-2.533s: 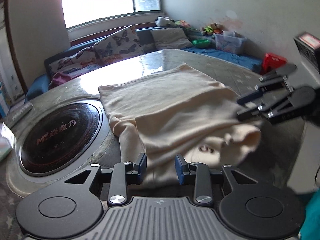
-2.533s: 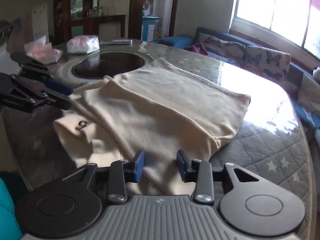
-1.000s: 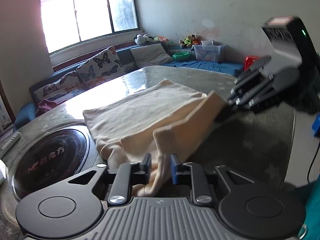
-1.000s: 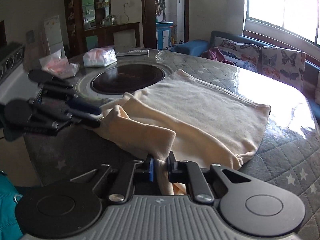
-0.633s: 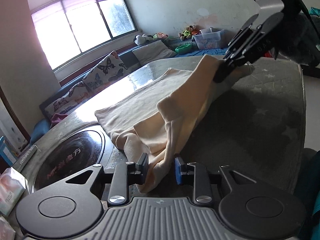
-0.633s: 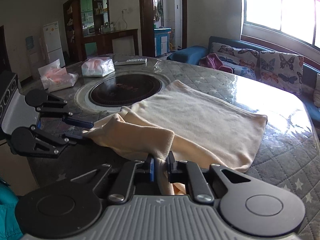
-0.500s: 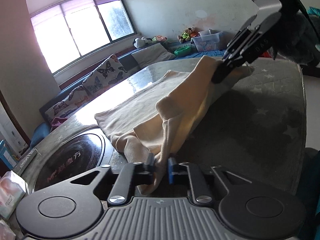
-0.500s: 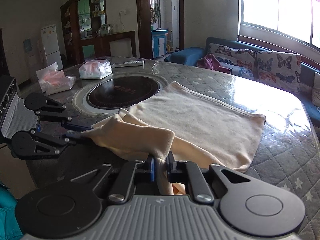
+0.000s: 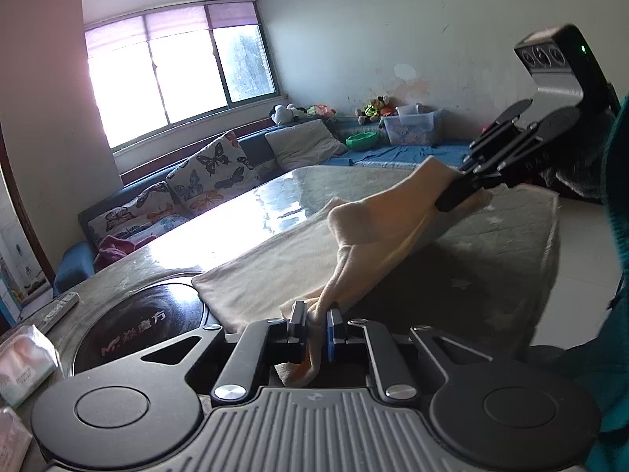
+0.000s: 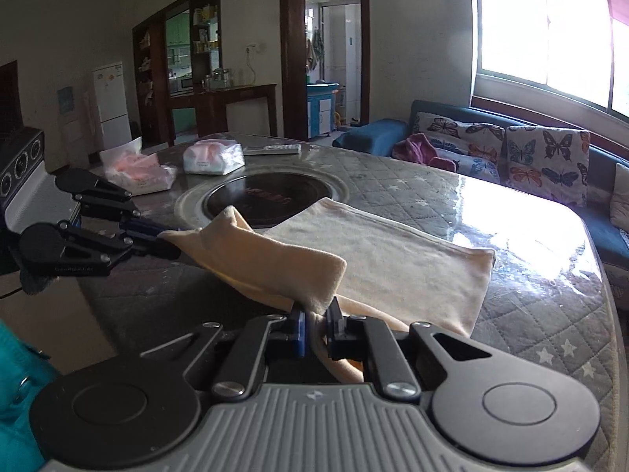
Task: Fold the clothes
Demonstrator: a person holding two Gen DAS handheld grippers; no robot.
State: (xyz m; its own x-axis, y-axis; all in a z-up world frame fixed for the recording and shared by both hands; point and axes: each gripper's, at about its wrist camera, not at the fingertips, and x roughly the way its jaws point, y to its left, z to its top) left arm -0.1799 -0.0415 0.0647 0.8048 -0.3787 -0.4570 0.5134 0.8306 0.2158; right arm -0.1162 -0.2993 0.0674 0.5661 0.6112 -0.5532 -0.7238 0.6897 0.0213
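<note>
A cream garment (image 9: 271,271) lies on the quilted table (image 9: 503,244), its near end lifted off the surface. My left gripper (image 9: 315,328) is shut on one near corner of it. My right gripper (image 10: 316,324) is shut on the other near corner (image 10: 314,275). The lifted edge hangs stretched between the two grippers above the table. The right gripper shows at the right of the left wrist view (image 9: 460,192), pinching the cloth. The left gripper shows at the left of the right wrist view (image 10: 165,242). The rest of the garment (image 10: 393,259) lies flat.
A round black cooktop (image 10: 271,196) is set into the table beside the garment. Tissue packs (image 10: 214,157) and a remote (image 10: 271,150) lie beyond it. A sofa with butterfly cushions (image 10: 542,157) stands past the table's far edge.
Both grippers have shut on the garment's near corners and lifted that end up off the table. The edge is now raised higher and pulled straighter between them.
</note>
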